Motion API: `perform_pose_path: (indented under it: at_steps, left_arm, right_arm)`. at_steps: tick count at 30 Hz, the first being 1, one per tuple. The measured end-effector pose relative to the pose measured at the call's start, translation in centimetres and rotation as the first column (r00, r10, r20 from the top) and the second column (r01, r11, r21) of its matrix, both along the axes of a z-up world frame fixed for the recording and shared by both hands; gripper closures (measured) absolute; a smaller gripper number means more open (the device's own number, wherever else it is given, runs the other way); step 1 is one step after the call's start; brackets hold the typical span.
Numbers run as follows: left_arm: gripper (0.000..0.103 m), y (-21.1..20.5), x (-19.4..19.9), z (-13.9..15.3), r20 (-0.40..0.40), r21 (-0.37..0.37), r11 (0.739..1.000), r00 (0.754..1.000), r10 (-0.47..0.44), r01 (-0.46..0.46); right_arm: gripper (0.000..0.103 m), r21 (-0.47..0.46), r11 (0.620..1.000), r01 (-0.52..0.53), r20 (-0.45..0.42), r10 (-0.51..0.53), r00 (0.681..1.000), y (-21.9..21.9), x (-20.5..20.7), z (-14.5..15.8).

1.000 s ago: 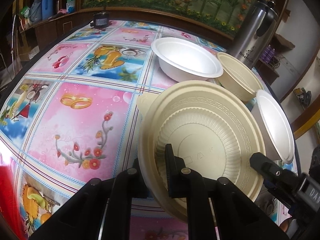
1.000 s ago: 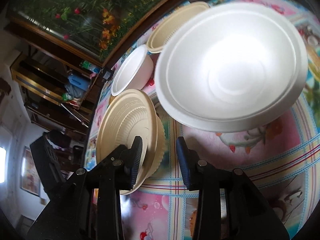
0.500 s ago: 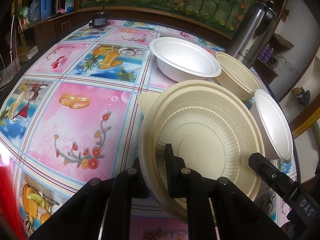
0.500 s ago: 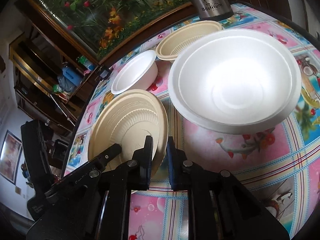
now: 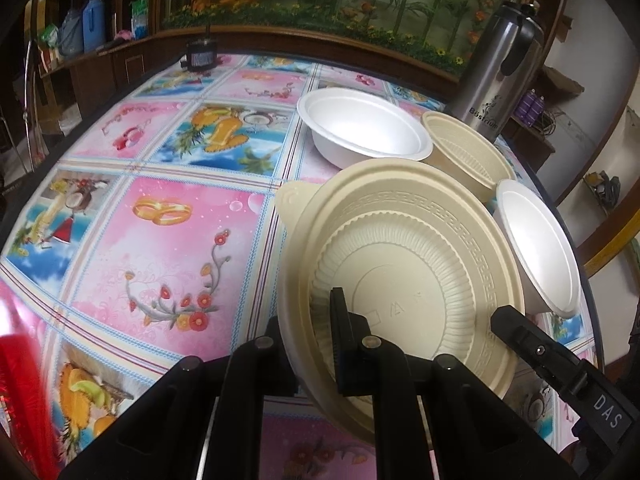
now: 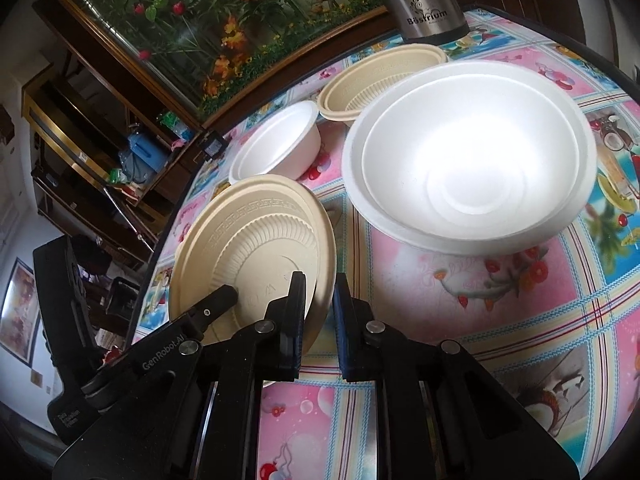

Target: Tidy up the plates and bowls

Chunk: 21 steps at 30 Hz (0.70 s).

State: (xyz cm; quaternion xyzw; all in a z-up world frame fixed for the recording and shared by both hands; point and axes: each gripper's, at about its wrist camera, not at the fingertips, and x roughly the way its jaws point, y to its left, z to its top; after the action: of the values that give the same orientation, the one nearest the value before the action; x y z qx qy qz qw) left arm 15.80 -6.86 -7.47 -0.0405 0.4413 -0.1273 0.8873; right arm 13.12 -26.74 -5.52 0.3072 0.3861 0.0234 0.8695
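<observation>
Right gripper (image 6: 318,320) just clamped the beige plate (image 6: 256,248) rim opposite the left gripper (image 5: 310,344)'s pinch; light, bendy, grip edges only.

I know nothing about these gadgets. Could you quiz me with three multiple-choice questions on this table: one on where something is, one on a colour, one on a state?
1. Where is the steel flask?
A. In the middle of the table
B. At the table's far edge, behind the beige bowl
C. Inside a white bowl

2. What colour is the plate being gripped?
A. Beige
B. Red
C. Blue

3. How is that plate now?
A. Lying flat, untouched
B. Broken in pieces
C. Tilted up, its rim clamped by fingers

Answers:
1 B: the flask stands just beyond the beige bowl, where the table ends.
2 A: the plate is pale beige with a ribbed pattern.
3 C: black fingers pinch its near rim and it leans up off the table.
</observation>
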Motion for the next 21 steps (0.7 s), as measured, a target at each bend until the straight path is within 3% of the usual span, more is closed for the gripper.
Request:
perform_pose_path:
  at_steps: [12,21]
  left_arm:
    - [0.093,1.6,-3.1,2.4,0.053,0.034,0.999,0.999,0.012,-0.014]
    - [0.093,4.3,-6.7,4.4,0.106,0.026,0.998,0.993,0.05,-0.053]
  right_arm:
    - [0.091,0.059,0.998,0.002,0.04,-0.004,0.999,1.6,-2.9,0.8]
    - [0.091,0.051,0.998,-0.04,0.101,0.035,0.994,4.1,-5.8,3.8]
